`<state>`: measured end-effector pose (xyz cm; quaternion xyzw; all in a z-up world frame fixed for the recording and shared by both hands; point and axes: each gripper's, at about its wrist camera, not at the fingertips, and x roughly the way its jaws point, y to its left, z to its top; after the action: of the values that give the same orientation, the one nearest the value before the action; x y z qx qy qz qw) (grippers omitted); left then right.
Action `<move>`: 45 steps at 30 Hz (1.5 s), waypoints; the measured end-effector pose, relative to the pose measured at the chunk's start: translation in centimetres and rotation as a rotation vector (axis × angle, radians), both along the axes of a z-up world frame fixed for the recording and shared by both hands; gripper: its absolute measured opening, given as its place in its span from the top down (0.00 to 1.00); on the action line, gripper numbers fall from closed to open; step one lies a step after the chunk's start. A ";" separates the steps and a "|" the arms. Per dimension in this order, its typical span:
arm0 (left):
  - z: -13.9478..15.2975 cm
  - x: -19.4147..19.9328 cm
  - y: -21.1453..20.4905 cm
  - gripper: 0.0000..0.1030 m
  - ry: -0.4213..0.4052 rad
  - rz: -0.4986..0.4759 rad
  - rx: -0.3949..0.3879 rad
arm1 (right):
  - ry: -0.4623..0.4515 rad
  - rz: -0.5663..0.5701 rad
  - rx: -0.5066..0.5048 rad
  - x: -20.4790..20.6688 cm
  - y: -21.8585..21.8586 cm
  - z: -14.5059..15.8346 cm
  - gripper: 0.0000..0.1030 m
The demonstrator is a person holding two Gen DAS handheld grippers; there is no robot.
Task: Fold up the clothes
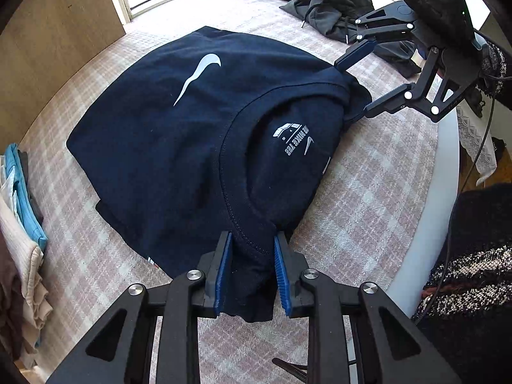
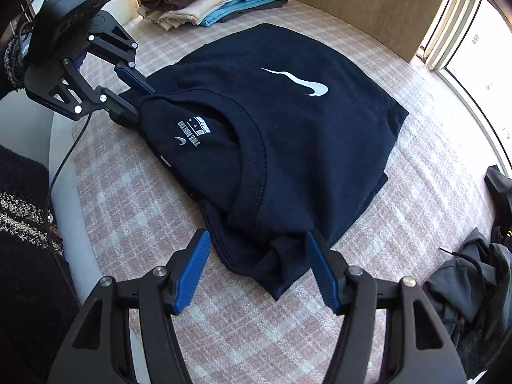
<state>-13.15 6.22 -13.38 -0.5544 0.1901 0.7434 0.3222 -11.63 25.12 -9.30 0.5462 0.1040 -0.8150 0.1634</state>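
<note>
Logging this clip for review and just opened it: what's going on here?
A person with a gripper in each hand is folding a navy T-shirt on a checked cloth. The left gripper is shut on the shirt's near shoulder edge. The right gripper is open around the other shoulder corner. The shirt lies folded, logo up. A stack of folded clothes sits on one side, and a pile of unfolded dark garments on the other.

A folded T-shirt [image 1: 179,134] lies mid-table [image 1: 368,211], clothes stack [image 1: 19,211] left, what seems a hoodie heap [image 1: 329,6] behind.
</note>
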 end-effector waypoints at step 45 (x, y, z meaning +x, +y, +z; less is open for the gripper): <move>-0.1 -11.3 -6.7 0.76 -0.196 0.088 0.108 | -0.056 0.100 -0.112 -5.8 3.0 2.9 0.81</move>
<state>-24.46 -0.51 -13.49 -0.6142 0.0930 0.7081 0.3357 -17.46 28.10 -6.45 0.5529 0.0805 -0.7948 0.2370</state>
